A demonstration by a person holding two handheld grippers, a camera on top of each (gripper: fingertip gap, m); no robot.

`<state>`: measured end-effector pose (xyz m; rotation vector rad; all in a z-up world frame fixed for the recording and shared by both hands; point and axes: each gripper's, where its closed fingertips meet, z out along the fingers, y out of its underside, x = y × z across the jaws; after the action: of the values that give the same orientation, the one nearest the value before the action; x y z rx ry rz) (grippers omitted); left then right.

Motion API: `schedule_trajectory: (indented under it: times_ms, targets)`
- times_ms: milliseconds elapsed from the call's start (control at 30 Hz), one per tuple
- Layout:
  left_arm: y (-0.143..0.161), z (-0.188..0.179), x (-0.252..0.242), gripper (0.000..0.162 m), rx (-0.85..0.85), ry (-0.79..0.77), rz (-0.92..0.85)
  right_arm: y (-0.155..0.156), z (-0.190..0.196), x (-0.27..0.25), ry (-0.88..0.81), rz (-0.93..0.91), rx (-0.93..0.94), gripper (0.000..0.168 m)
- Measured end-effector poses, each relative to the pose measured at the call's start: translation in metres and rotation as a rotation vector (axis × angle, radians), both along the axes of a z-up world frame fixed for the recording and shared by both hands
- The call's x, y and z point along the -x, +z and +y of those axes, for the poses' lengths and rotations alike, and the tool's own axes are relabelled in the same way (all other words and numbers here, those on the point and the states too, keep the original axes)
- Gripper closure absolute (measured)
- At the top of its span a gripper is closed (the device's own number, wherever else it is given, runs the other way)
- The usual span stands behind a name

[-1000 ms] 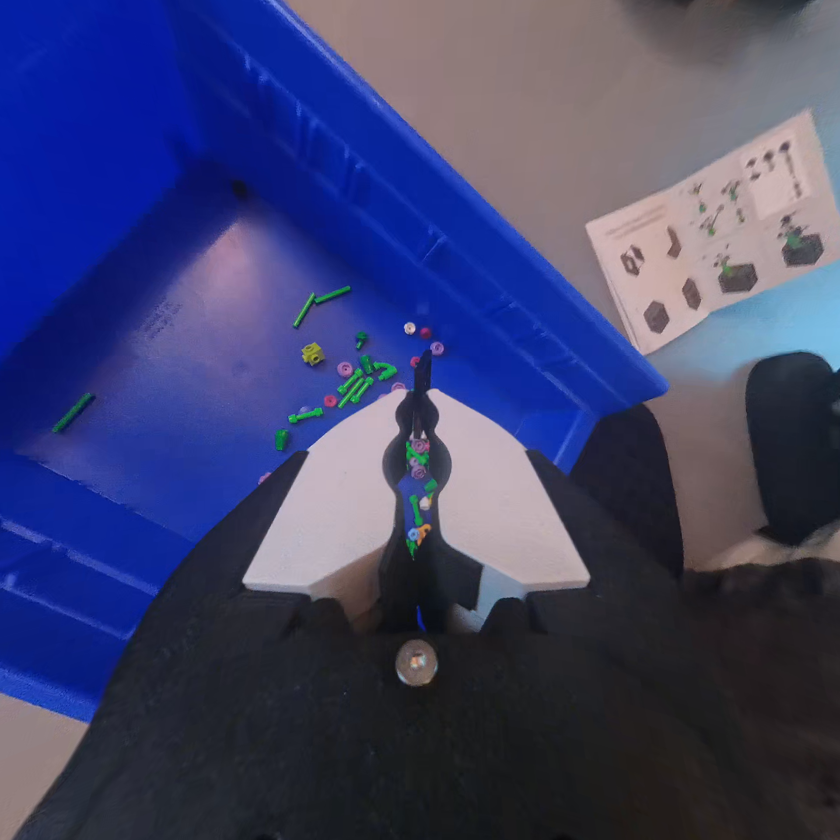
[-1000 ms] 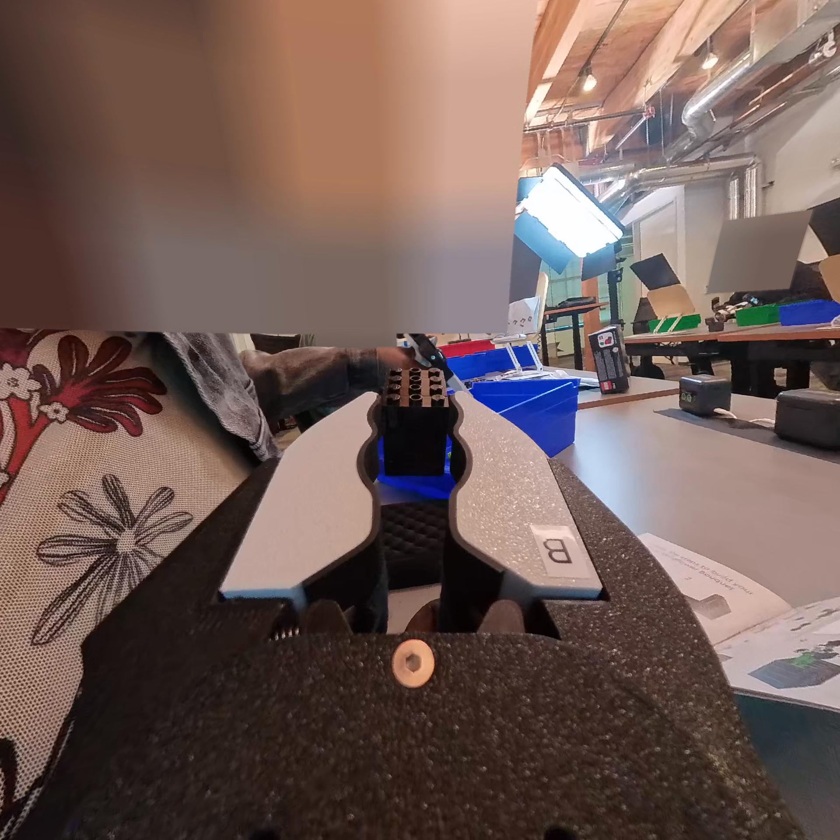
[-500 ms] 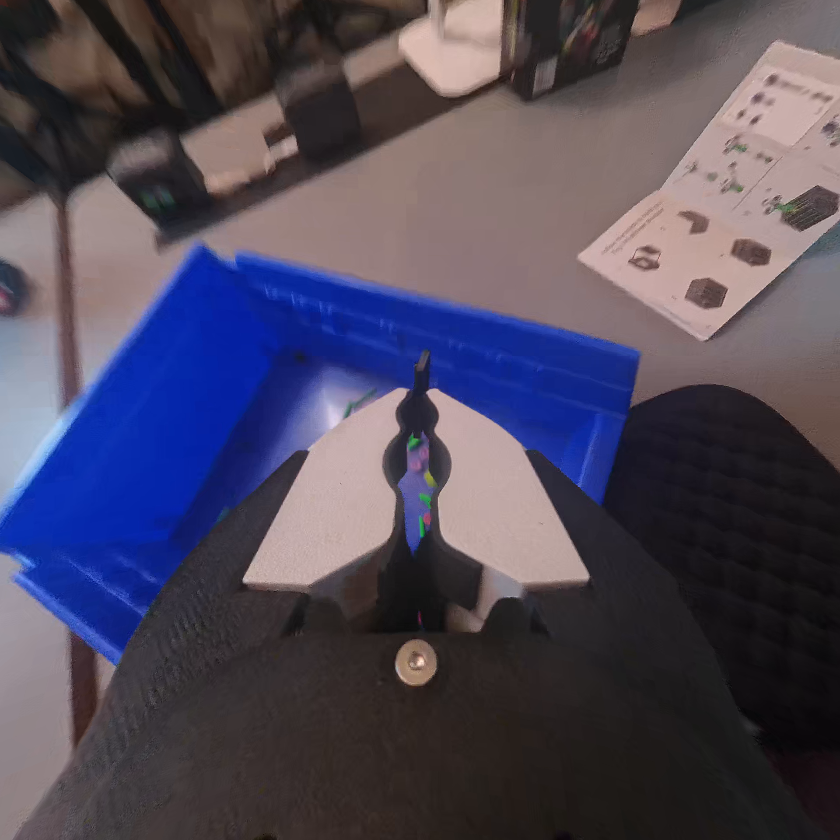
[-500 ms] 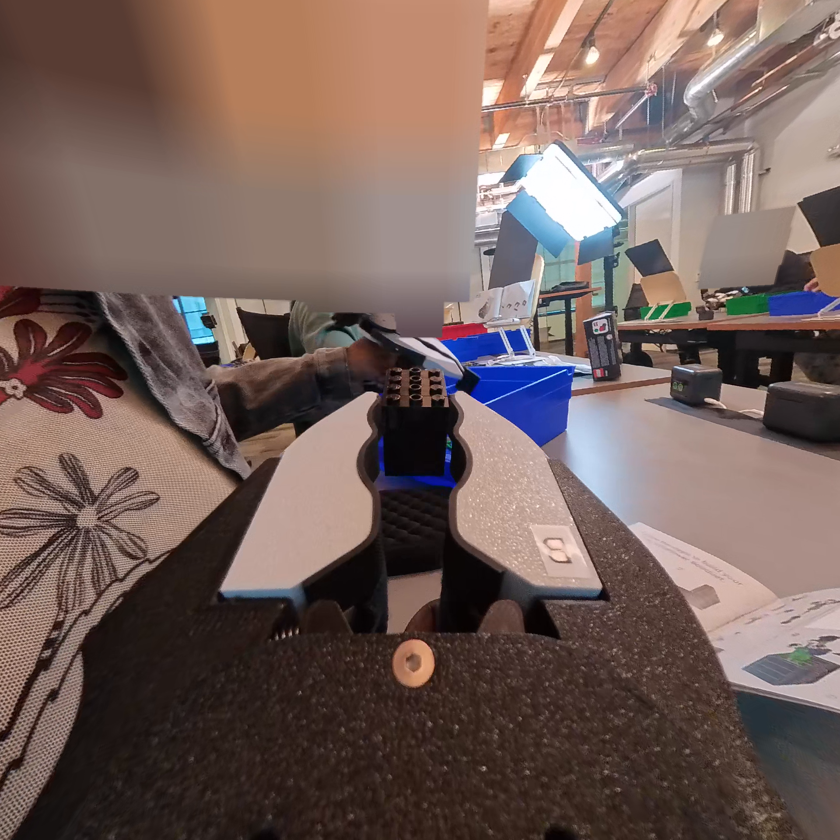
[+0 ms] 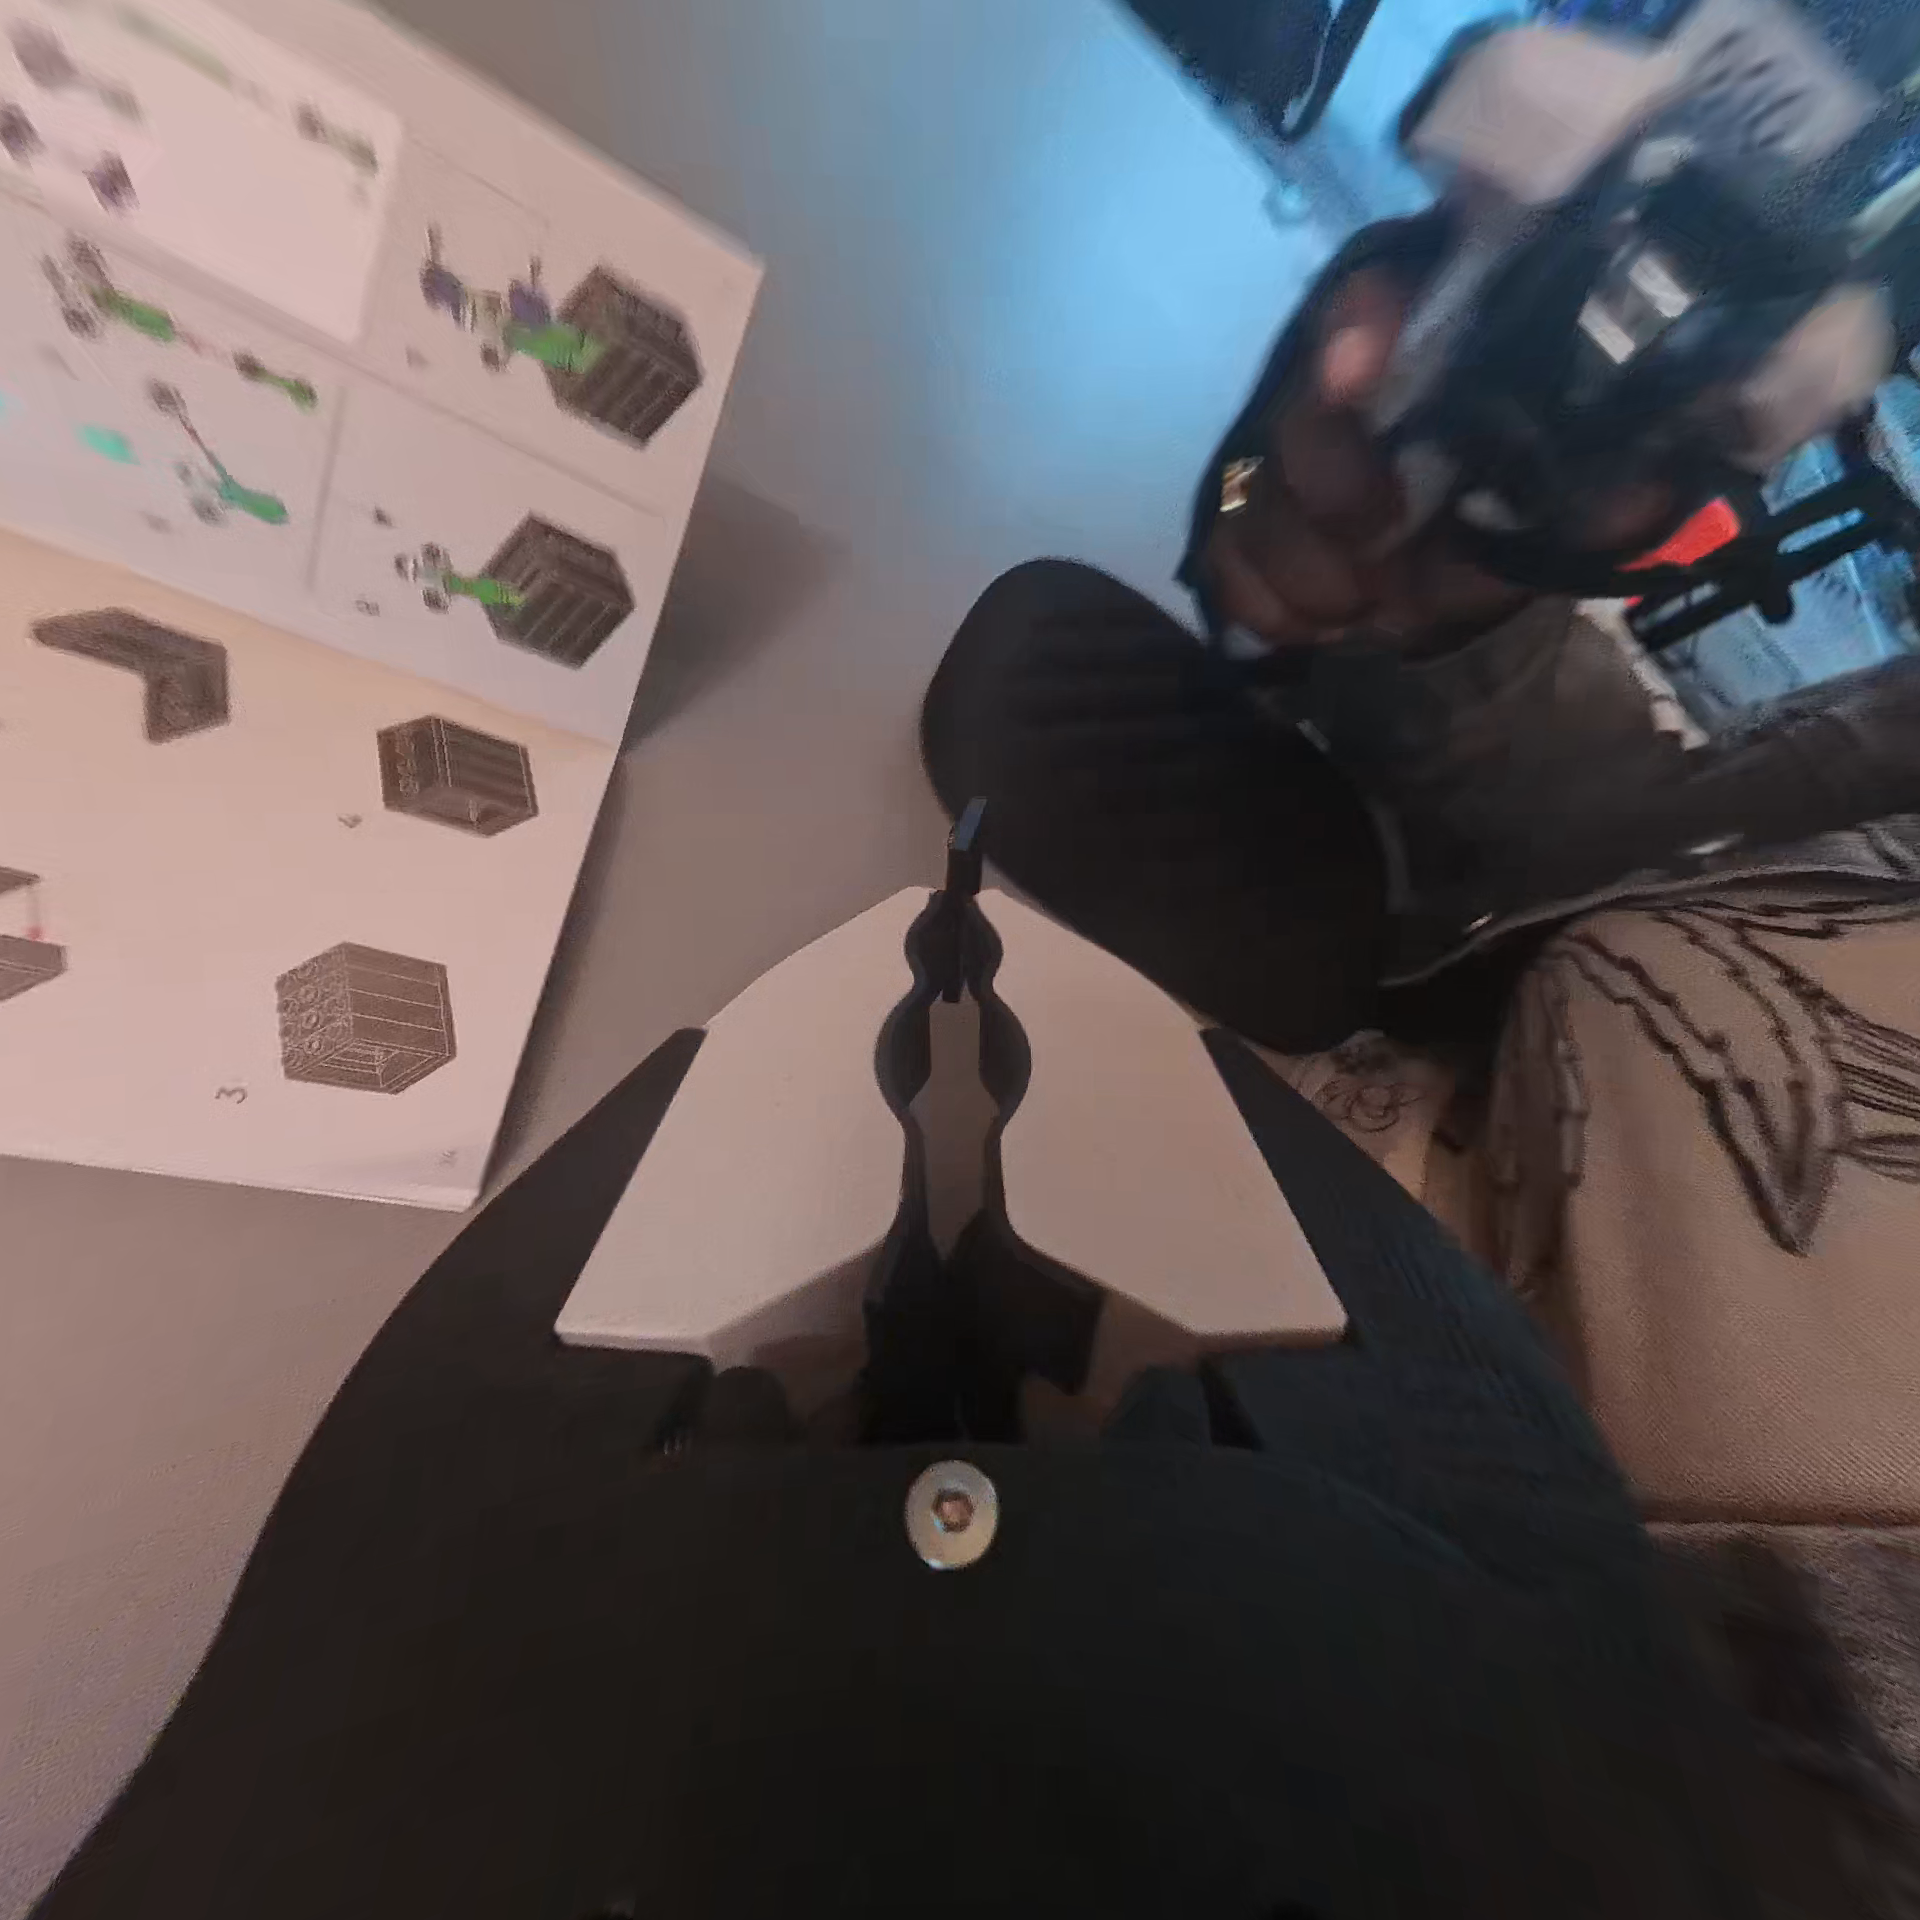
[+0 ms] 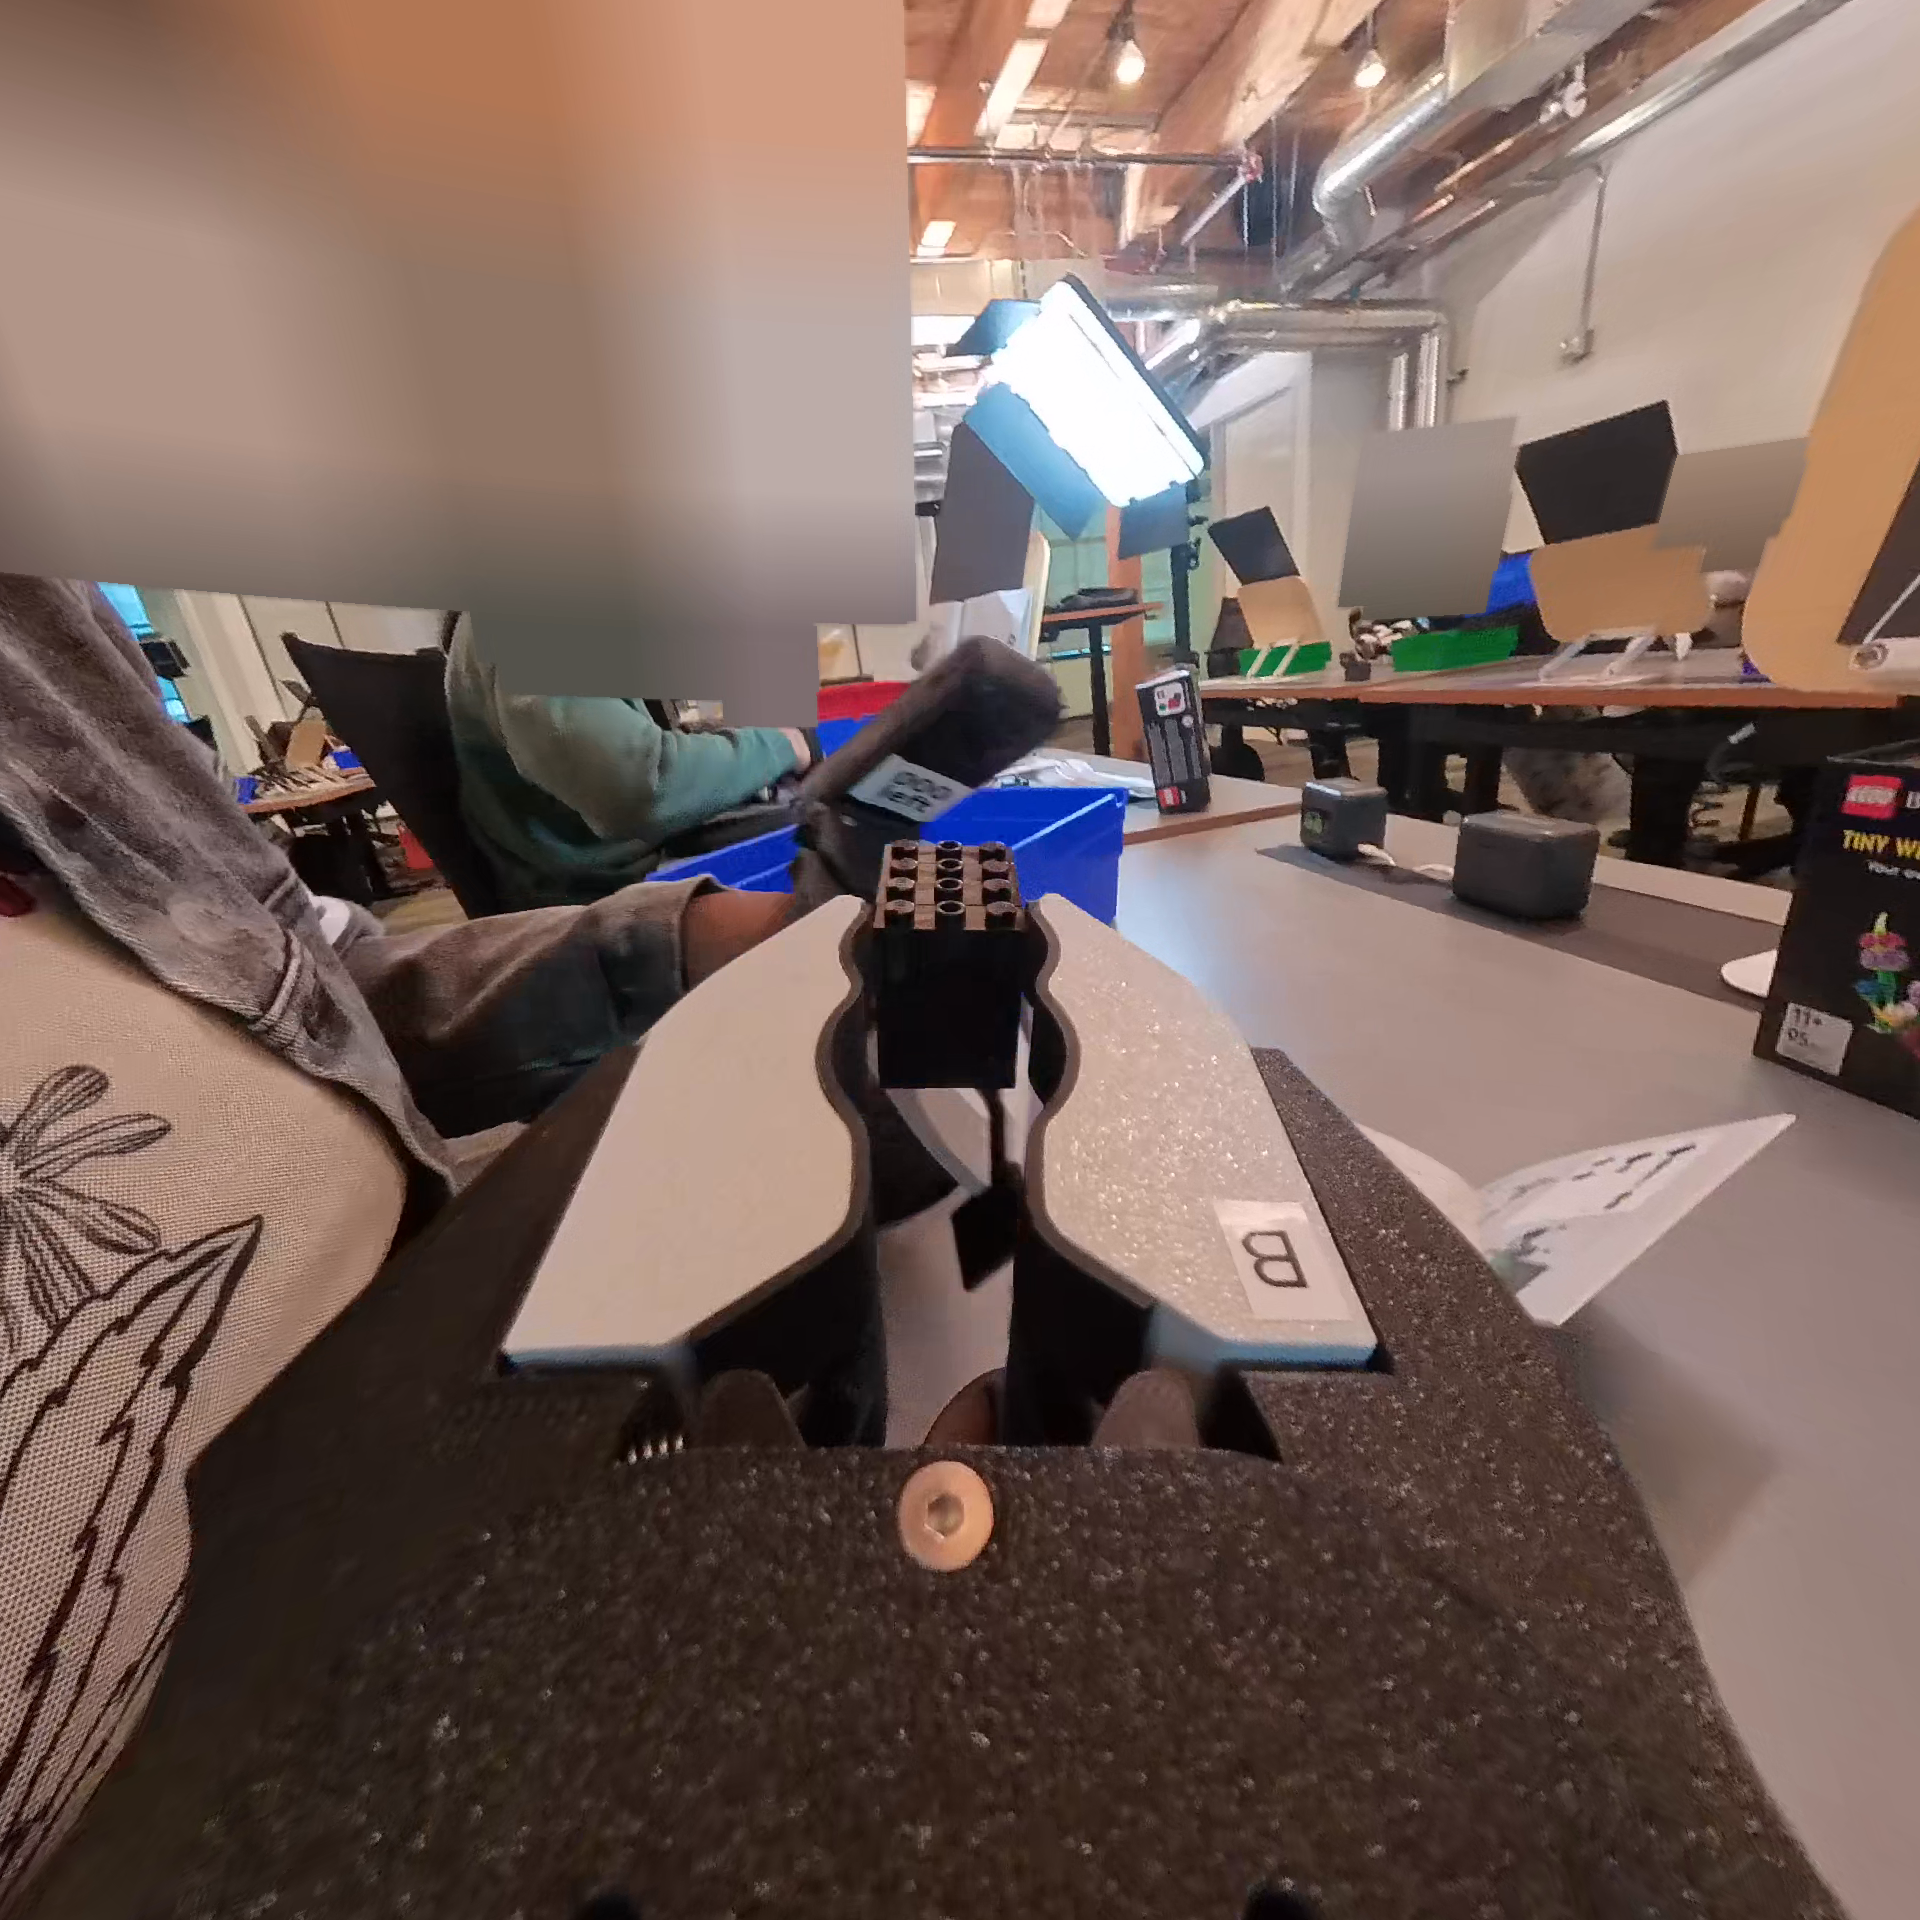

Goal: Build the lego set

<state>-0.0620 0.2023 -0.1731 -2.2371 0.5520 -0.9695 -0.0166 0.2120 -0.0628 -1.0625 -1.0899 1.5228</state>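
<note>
Right wrist view gives us the widest read: a grey table point(image 6: 1455, 997) runs back past a blue bin point(image 6: 1049, 831) and a boxed set point(image 6: 1849, 935) at the right edge. Open on that table, in the left wrist view, lies the instruction booklet point(image 5: 312, 623), its pages blurred.

Next down in size, our right gripper point(image 6: 948, 935) has its fingers closed against the sides of the black brick block point(image 6: 948, 956), studs facing away from us. Beyond it the left gripper point(image 6: 935, 727) shows, angled toward the block.

Smallest of all, in the left wrist view, our left gripper point(image 5: 954, 914) is pinched together on a thin black piece point(image 5: 966, 847) that pokes out past the tips.

The risks, as we judge them: the thin piece is held only by its lower end, so any sideways push while seating it could twist it or flick it out. The block is gripped near the fingertips, and pressing hard against it might make it pivot or slip. The blurred view also makes alignment uncertain.
</note>
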Motion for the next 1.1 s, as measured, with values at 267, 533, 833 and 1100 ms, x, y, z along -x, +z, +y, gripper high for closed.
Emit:
schedule_trajectory:
  times_ms: [267, 533, 833, 1100]
  targets:
    - [-0.041, 0.006, -0.001, 0.151, 0.145, -0.060, 0.074, -0.017, 0.002, 0.000, -0.012, -0.076, 0.063, 0.143]
    - [0.030, 0.009, -0.010, 0.100, -0.262, -0.033, -0.135, 0.008, 0.003, 0.005, 0.144, 0.043, 0.214, 0.143]
    - [0.086, -0.017, -0.043, 0.109, -0.470, -0.003, -0.630, 0.010, -0.024, 0.030, 0.238, 0.043, 0.244, 0.142]
    - [0.087, -0.026, -0.038, 0.122, -0.571, -0.040, -0.539, -0.001, -0.040, 0.036, 0.274, -0.036, 0.177, 0.142]
